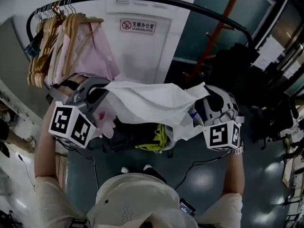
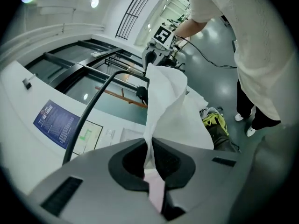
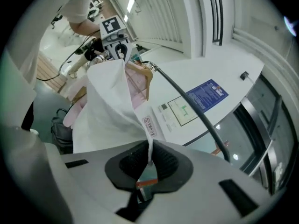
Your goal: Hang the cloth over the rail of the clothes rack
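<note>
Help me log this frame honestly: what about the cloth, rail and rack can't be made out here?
- Head view: the cloth covers where the left gripper and right gripper pinch it.
- Both gripper views: the rail is cut off by each gripper's body.
- Head view: what the rail stands on, hidden below the cloth and the bag.
- Right gripper view: the blue poster print is too small.

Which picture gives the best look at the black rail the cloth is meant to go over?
The head view: the rail arches across the whole top, with hangers at its left end. The left gripper view shows only one curved stretch beside the cloth, the right gripper view one straight stretch.
</note>
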`<action>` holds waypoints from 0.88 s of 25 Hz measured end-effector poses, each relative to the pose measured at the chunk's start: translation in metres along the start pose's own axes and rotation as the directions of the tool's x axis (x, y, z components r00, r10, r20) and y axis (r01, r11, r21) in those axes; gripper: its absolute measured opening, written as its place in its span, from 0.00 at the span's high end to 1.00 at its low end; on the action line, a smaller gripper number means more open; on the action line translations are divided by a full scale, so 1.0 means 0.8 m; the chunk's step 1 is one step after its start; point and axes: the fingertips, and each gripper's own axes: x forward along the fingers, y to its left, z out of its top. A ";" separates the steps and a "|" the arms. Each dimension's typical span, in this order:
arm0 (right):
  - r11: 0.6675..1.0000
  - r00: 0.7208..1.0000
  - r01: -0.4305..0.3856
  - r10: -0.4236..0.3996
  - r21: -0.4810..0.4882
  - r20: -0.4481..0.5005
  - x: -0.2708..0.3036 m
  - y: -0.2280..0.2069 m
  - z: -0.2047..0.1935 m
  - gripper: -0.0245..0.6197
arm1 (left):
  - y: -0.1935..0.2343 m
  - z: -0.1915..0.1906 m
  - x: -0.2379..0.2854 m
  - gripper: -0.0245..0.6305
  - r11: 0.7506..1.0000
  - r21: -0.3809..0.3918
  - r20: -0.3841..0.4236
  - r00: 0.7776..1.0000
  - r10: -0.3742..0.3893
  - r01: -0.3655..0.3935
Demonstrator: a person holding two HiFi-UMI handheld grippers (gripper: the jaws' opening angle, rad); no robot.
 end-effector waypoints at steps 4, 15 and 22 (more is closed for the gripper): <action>0.998 0.998 0.036 -0.033 -0.058 0.055 -0.005 -0.066 0.000 0.91 | 0.054 0.002 -0.008 0.94 0.999 0.029 -0.067 0.997 0.046 -0.044; 0.983 0.984 0.107 -0.083 -0.150 0.159 0.002 -0.187 -0.004 0.91 | 0.151 0.013 -0.018 0.94 0.977 0.081 -0.228 0.951 0.209 -0.196; 0.974 0.969 0.192 -0.168 -0.121 0.179 0.018 -0.262 0.030 0.91 | 0.240 0.002 -0.024 0.94 0.949 0.141 -0.276 0.910 0.310 -0.281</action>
